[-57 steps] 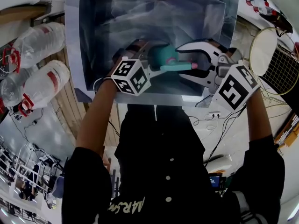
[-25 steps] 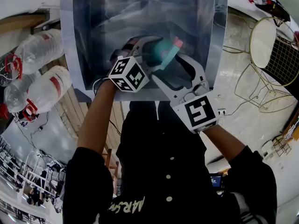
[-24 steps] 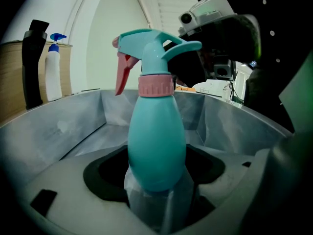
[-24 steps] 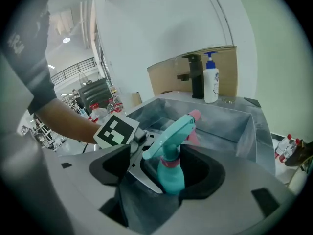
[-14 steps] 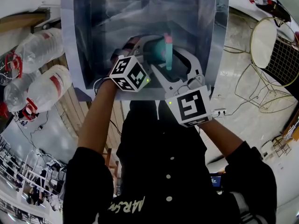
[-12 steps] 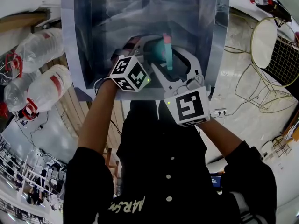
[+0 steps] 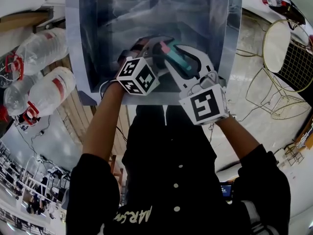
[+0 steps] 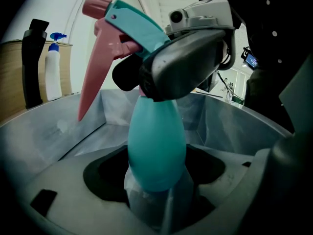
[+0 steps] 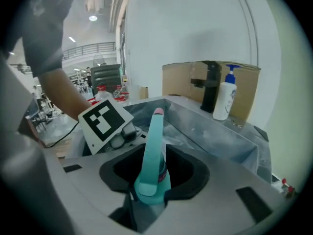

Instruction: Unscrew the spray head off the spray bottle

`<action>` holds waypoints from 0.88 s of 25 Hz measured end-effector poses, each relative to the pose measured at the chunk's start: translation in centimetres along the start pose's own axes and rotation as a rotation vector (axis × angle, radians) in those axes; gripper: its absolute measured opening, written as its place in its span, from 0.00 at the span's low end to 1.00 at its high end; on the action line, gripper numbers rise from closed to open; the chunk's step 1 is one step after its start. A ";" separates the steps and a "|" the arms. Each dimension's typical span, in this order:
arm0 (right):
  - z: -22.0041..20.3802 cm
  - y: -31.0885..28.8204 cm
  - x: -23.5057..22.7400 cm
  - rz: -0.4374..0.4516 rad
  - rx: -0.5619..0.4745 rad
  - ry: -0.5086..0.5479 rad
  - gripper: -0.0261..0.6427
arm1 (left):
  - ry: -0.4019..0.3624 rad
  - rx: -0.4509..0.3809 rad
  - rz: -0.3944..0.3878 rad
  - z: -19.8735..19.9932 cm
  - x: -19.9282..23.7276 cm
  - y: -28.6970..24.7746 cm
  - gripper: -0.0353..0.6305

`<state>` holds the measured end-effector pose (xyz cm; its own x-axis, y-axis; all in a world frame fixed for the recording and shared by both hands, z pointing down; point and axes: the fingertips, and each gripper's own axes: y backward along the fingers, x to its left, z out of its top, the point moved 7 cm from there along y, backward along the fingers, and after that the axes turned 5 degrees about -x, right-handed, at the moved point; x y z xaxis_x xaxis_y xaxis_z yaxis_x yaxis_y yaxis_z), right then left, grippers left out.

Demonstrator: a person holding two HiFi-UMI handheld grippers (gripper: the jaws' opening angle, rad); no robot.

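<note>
Teal bottle [image 8: 156,146] (spray head [image 8: 132,23] attached) between jaws

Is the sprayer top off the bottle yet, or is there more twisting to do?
Not off yet. Done: the left hand-held gripper clamps the teal spray bottle. In hand: the right hand-held gripper has just been closing its jaws on the spray head. Left: the head is still joined to the bottle, so the unscrewing and lifting it away remain.
</note>
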<state>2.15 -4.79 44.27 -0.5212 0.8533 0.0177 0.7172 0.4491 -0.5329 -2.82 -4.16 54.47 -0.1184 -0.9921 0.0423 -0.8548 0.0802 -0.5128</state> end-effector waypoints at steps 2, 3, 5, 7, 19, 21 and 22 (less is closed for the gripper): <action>-0.2 0.1 -0.5 0.138 -0.028 0.034 0.27 | 0.003 -0.007 -0.006 0.0 0.0 0.0 0.62; -0.3 0.1 -0.8 0.217 -0.039 0.065 0.27 | 0.004 -0.011 -0.009 0.0 0.1 0.0 0.62; -0.6 0.4 -1.3 0.379 -0.064 0.164 0.27 | 0.004 -0.020 -0.016 0.0 0.1 -0.1 0.62; -0.6 0.6 -1.6 0.516 -0.077 0.277 0.27 | -0.002 -0.024 -0.024 0.1 0.1 -0.2 0.62; -0.8 1.3 -2.4 0.565 -0.038 0.277 0.39 | -0.011 -0.012 -0.034 0.4 -0.1 -0.7 0.62; -1.2 2.9 -3.0 0.491 0.005 0.212 0.44 | -0.011 -0.011 -0.032 0.4 -0.1 -0.7 0.62; -1.4 3.9 -3.3 0.435 0.032 0.176 0.46 | -0.010 -0.012 -0.030 0.4 -0.2 -0.7 0.62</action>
<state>7.29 -5.46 43.30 -0.0866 0.9937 -0.0714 0.8357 0.0334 -0.5481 -2.02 -4.09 54.49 -0.0876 -0.9949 0.0493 -0.8641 0.0512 -0.5007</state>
